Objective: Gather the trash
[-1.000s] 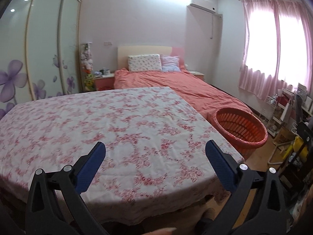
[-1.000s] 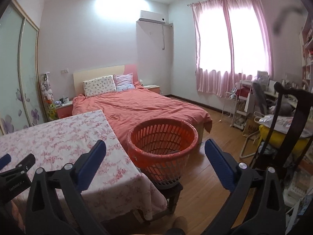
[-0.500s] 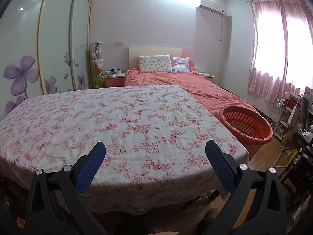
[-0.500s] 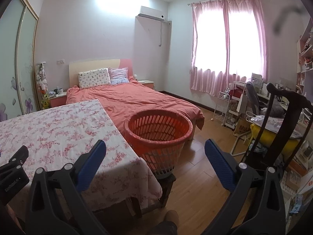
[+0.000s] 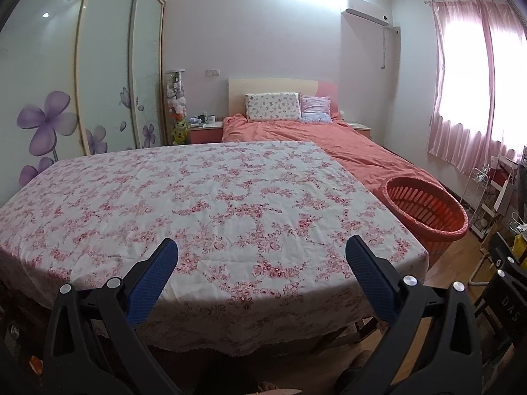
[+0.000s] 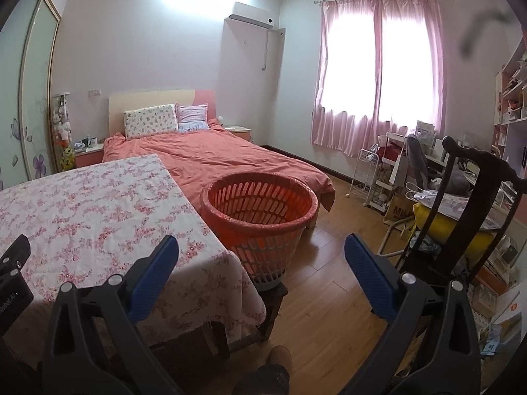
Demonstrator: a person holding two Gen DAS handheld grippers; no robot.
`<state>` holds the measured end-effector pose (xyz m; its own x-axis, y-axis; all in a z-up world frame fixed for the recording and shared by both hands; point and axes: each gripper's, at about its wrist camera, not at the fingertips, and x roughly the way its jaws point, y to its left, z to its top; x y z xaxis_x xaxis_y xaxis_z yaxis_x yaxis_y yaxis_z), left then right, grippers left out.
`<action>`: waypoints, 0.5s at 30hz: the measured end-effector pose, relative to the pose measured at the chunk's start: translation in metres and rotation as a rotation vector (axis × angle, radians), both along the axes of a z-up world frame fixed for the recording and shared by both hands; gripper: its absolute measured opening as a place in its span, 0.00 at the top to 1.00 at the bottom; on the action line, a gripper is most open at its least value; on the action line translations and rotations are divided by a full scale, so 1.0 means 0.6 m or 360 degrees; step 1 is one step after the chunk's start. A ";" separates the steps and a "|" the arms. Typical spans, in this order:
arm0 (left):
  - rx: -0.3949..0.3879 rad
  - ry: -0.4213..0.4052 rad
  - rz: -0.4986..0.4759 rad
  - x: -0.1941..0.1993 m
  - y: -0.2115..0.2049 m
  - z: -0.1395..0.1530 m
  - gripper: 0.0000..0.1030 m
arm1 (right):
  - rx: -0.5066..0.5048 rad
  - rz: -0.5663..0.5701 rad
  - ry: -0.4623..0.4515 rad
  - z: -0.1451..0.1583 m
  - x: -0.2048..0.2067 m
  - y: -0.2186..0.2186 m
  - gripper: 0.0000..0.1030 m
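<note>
1. While both my grippers hung empty at the near edge of the worktop (image 5: pixel 204 204), I judged the step to be a search, since no trash showed anywhere on the flowered cloth.
2. My left gripper (image 5: pixel 262 263) had its jaws spread wide, with nothing between the blue pads (image 5: pixel 151 276); it faced the cloth squarely.
3. My right gripper (image 6: pixel 262 263) was spread just as wide and held nothing; it looked past the worktop's right corner toward the basket (image 6: pixel 260 217).
4. That basket stood just beside the worktop's right edge, raised on a dark stool, with the bed (image 6: pixel 230 161) behind it. Its inside looked empty to me, though the bottom was partly hidden by the rim.
5. As for the trash itself, I could not see it in either view. The cloth lay bare apart from its print, and the floor (image 6: pixel 329 296) near the basket showed only wood.
6. To do this step well, I thought it best to keep the jaws open and sweep the cameras slowly over places not in view: under the worktop and along the cluttered chair (image 6: pixel 461 204) and shelves to the right.
7. Small scraps would be easy to miss against the busy print, so I judged a low, slow look across the cloth worth making before turning away.
8. Any pick would want a short carry to the basket, so I meant to stay close to that corner.
</note>
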<state>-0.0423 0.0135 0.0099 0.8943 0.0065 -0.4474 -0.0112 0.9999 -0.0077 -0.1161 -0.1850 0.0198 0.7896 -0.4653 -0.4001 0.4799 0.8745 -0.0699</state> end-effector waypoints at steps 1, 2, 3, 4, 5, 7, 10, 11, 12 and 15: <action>0.0002 0.0006 0.0003 0.000 0.000 -0.001 0.03 | 0.0003 0.0006 0.0004 -0.001 0.000 0.000 0.04; 0.0003 0.0009 0.0005 0.001 0.000 -0.002 0.03 | 0.0004 0.0009 0.0008 -0.002 0.001 0.001 0.04; 0.0003 0.0011 0.0007 0.001 0.001 -0.003 0.03 | 0.0004 0.0012 0.0011 -0.002 0.002 0.002 0.04; 0.0004 0.0013 0.0009 0.001 0.001 -0.004 0.03 | 0.0003 0.0014 0.0013 -0.003 0.002 0.003 0.04; 0.0004 0.0014 0.0013 0.001 0.002 -0.004 0.03 | 0.0001 0.0013 0.0013 -0.003 0.003 0.003 0.04; 0.0007 0.0012 0.0023 0.000 0.003 -0.003 0.03 | 0.0001 0.0013 0.0014 -0.003 0.003 0.003 0.04; 0.0012 0.0005 0.0041 0.000 0.004 -0.002 0.03 | -0.0002 0.0002 0.0016 -0.003 0.002 0.002 0.04; 0.0014 0.0004 0.0046 0.000 0.003 -0.002 0.03 | -0.0003 -0.0003 0.0017 -0.004 0.002 0.002 0.04; 0.0016 0.0003 0.0050 -0.001 0.003 -0.002 0.03 | -0.0004 -0.0007 0.0019 -0.004 0.002 0.002 0.04; 0.0022 0.0004 0.0054 -0.001 0.003 -0.002 0.03 | -0.0009 -0.0020 0.0023 -0.004 0.003 0.002 0.04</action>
<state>-0.0427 0.0152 0.0088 0.8923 0.0431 -0.4494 -0.0450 0.9990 0.0063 -0.1146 -0.1839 0.0172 0.7779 -0.4772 -0.4089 0.4895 0.8682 -0.0819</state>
